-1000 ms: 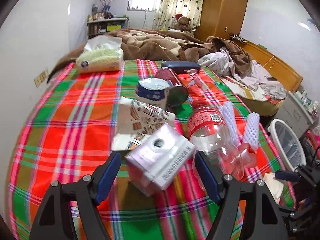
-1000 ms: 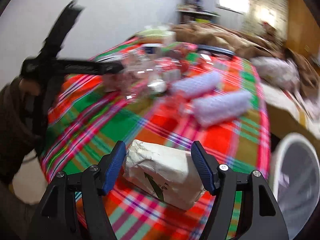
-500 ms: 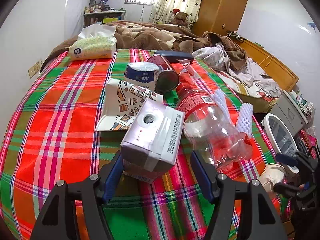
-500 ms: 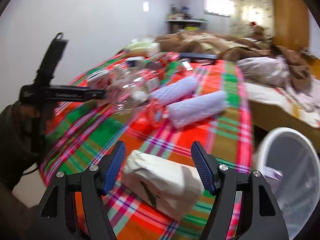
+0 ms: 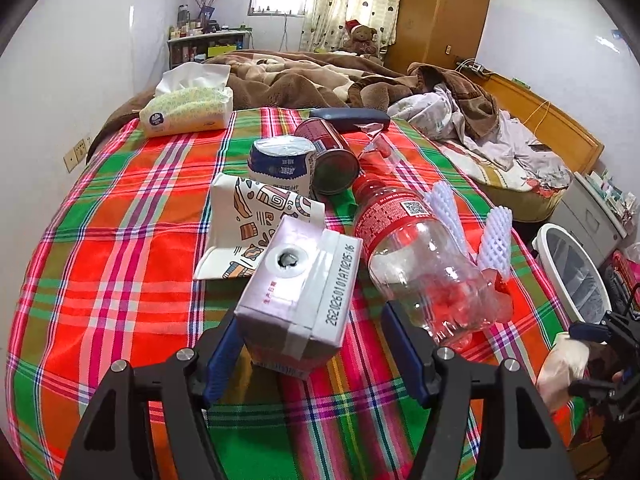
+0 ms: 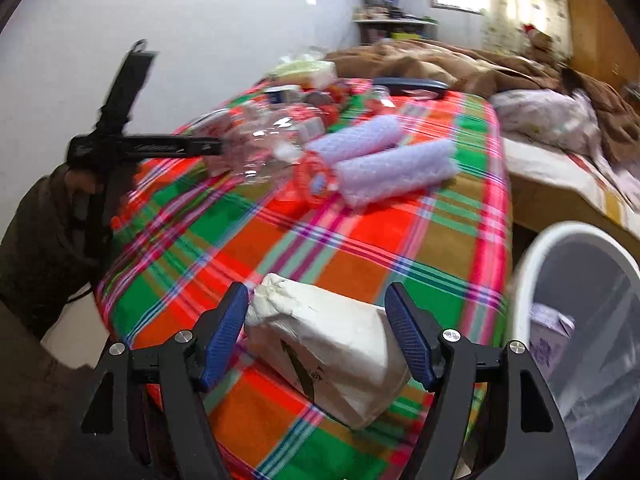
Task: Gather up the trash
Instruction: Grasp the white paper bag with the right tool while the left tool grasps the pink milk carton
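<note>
While the right claw (image 6: 316,330) carried a white wrapped packet (image 6: 332,354), loosely straddled, toward the bin (image 6: 560,280) at three o'clock, the left claw (image 5: 312,344) gaped around a milk carton (image 5: 298,292), needing closure.

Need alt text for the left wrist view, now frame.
The left hand-held gripper sits open around a pale pink drink carton on a plaid cloth. Beside it lie a clear plastic bottle, a patterned paper bag and a red can; a white bin stands right.

Both wrist views look low and close across the plaid tablecloth (image 5: 120,240), sharing it.
</note>
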{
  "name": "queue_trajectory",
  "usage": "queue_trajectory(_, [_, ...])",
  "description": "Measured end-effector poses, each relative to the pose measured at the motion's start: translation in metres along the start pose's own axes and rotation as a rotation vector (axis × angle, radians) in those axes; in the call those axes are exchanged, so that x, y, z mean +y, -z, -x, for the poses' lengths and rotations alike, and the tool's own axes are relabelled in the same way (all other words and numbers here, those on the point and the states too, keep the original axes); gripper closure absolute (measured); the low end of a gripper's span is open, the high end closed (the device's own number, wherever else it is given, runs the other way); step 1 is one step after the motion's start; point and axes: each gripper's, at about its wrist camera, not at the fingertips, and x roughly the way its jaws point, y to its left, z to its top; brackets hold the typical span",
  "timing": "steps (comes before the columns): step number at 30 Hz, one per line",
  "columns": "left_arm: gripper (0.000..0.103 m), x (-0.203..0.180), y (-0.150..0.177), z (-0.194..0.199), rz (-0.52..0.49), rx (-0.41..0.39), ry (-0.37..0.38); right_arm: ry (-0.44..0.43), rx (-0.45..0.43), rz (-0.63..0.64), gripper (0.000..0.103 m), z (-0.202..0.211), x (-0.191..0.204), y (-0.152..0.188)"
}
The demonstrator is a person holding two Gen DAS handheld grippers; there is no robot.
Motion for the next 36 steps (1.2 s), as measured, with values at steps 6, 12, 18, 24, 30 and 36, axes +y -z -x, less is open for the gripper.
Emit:
queue_trajectory(6, [0.034, 0.002, -0.001, -0.003, 0.006, 0.007, -0.033, 0.022, -0.007, 0.048, 0.031, 0.0, 0.006, 0.011])
queue_trajectory(12, [0.034, -0.002, -0.001, -0.008, -0.011, 0.016, -0.031, 0.024, 0.024, 0.149, 0.026, -0.005, 0.012, 0.015])
queue_trajectory(18, [0.034, -0.005, 0.0, -0.022, -0.022, 0.055, -0.042, -0.004, 0.031, 0.201, 0.024, -0.004, 0.009, 0.015])
queue_trajectory(24, [0.041, -0.002, -0.001, -0.021, 0.015, 0.027, -0.037, -0.011, 0.051, 0.119, 0.018, -0.016, 0.005, 0.01])
queue_trajectory(30, [0.068, -0.002, 0.0, -0.023, 0.01, 0.038, -0.05, 0.002, 0.029, 0.096, 0.019, -0.013, 0.005, 0.014])
queue_trajectory(36, [0.068, -0.003, 0.0, -0.017, 0.03, 0.022, -0.04, -0.001, 0.004, 0.061, 0.054, -0.01, 0.009, 0.011])
